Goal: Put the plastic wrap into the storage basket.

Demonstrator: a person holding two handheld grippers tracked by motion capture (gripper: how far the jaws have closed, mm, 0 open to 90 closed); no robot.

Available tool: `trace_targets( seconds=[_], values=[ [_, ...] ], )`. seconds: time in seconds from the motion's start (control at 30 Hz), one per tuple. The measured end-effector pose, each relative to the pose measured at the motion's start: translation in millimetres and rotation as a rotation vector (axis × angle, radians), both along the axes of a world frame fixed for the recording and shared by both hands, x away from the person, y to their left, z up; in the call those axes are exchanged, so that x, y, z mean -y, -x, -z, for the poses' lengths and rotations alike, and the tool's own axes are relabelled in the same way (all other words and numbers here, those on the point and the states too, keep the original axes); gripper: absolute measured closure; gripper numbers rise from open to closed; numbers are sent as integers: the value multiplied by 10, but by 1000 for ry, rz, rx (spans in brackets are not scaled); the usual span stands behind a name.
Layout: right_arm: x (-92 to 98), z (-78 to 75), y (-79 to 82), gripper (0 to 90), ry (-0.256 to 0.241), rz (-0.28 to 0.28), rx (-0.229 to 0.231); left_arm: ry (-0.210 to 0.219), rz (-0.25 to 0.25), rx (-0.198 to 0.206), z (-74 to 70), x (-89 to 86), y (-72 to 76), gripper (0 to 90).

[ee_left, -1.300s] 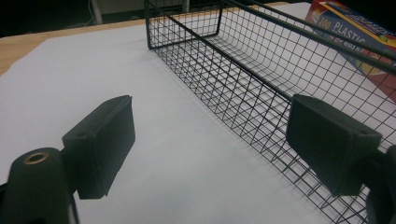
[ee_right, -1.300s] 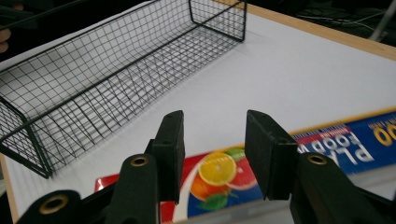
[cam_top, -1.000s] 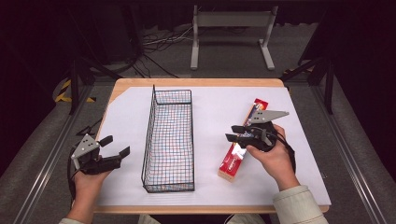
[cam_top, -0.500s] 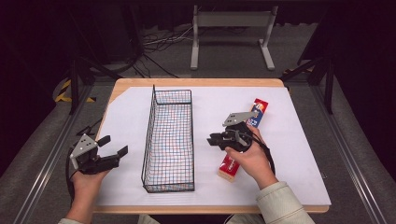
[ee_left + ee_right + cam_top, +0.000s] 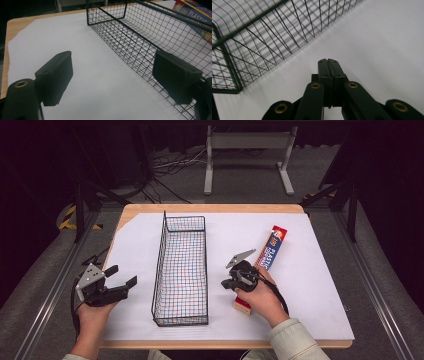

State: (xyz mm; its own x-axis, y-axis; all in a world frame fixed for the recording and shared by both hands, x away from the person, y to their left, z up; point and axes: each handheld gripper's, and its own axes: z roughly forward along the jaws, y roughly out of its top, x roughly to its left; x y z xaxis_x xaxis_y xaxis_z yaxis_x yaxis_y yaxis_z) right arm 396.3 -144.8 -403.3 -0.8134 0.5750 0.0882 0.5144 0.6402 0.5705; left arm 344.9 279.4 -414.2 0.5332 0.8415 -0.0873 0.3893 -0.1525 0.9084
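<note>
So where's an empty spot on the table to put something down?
The wire basket is empty inside. White paper lies bare between the basket and the left gripper, and right of the long box out to the table edge. It is crowded where the right gripper sits beside the box.

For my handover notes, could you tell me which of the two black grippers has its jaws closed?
The right gripper, beside the black wire basket; the left gripper is open.

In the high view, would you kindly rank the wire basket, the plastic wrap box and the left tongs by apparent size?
1. Wire basket, clearly largest.
2. Plastic wrap box, long and narrow, near end hidden under the hand.
3. Left tongs, smallest, though nearer the camera.
</note>
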Motion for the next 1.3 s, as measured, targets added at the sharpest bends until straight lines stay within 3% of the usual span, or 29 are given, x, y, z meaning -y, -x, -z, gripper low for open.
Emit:
trace_targets(
  seconds=[0.17,0.23,0.27,0.3,0.47,0.6,0.9,1.3],
  values=[
    [-13,44,-2,900,64,32,-38,-5,3,1,-5,8,1,176],
    [-35,44,11,900,113,25,-51,-4,1,3,-6,8,2,177],
    [-35,44,11,900,113,25,-51,-3,1,3,-7,7,1,177],
    [-49,53,29,900,151,27,-48,-3,1,4,-9,7,1,178],
    [-79,75,49,900,221,35,-43,-4,2,1,-8,20,-8,179],
    [-85,71,62,900,253,23,-29,-7,7,4,-11,24,-4,180],
    [19,-13,120,900,269,32,-61,14,-2,0,-17,-20,0,182],
    [216,-7,194,900,323,47,-126,26,-12,1,-23,-35,7,183]
  ],
)
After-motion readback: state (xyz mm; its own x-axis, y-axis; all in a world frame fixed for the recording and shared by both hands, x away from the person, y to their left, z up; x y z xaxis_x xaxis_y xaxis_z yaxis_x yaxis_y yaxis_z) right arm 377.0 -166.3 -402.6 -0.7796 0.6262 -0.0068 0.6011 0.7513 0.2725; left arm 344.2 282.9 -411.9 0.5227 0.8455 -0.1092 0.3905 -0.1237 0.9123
